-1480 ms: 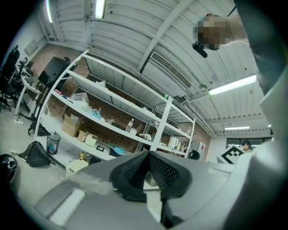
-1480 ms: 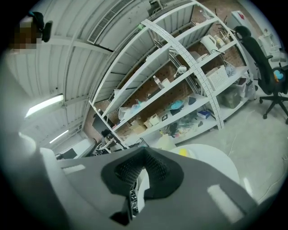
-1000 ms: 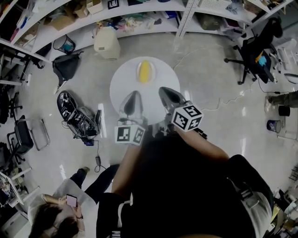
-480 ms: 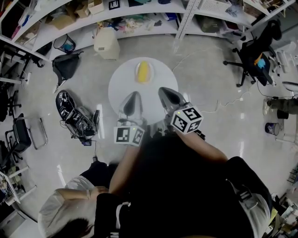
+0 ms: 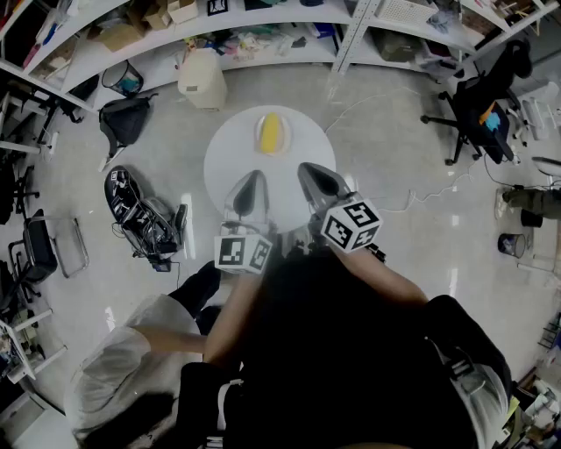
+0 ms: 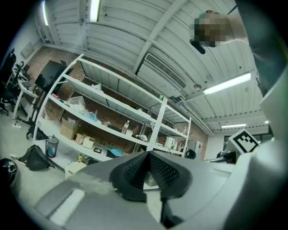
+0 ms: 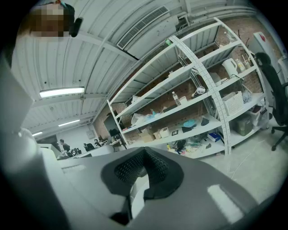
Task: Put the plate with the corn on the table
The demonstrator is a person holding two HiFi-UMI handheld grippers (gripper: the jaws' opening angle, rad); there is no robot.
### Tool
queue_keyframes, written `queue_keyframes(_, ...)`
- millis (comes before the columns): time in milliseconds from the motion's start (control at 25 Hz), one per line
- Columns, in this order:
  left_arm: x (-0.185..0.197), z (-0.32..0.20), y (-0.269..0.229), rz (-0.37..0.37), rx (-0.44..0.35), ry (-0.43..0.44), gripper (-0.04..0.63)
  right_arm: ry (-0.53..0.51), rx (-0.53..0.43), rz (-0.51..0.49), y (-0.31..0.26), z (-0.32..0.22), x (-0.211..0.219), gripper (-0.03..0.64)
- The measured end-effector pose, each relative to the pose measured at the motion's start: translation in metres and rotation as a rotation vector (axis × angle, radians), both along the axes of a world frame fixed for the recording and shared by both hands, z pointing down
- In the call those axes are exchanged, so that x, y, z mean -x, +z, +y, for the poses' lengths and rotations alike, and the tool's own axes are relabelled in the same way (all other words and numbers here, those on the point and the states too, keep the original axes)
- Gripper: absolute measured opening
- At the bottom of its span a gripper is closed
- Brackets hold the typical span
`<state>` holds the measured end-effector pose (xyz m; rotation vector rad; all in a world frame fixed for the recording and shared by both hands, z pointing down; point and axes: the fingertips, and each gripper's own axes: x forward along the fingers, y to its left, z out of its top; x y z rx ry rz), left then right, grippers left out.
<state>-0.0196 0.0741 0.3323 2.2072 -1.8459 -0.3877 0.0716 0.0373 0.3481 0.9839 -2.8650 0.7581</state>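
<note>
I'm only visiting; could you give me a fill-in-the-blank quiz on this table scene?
The plate holds yellow ___. It stands on a ___ white table. The left gripper and right gripper have jaws ___, holding nothing.
Missing: corn; round; shut.

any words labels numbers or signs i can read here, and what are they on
No words, brands or numbers can be read in any view.
Left cube, on the left claw: black-and-white square markers, pattern only, no letters.
Right cube, on the right claw: the same kind of markers.
Shelf marker: a square pattern only.
Shelf boxes: any print is too small to read.
</note>
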Motion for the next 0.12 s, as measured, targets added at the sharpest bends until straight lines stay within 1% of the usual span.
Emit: queue_keyframes(120, 0.0016, 0.0005, -0.0001, -0.001, 0.001, -0.002, 0.005, -0.007, 0.001, 0.001, 0.0006, 0.0011, 0.0023, 0.008)
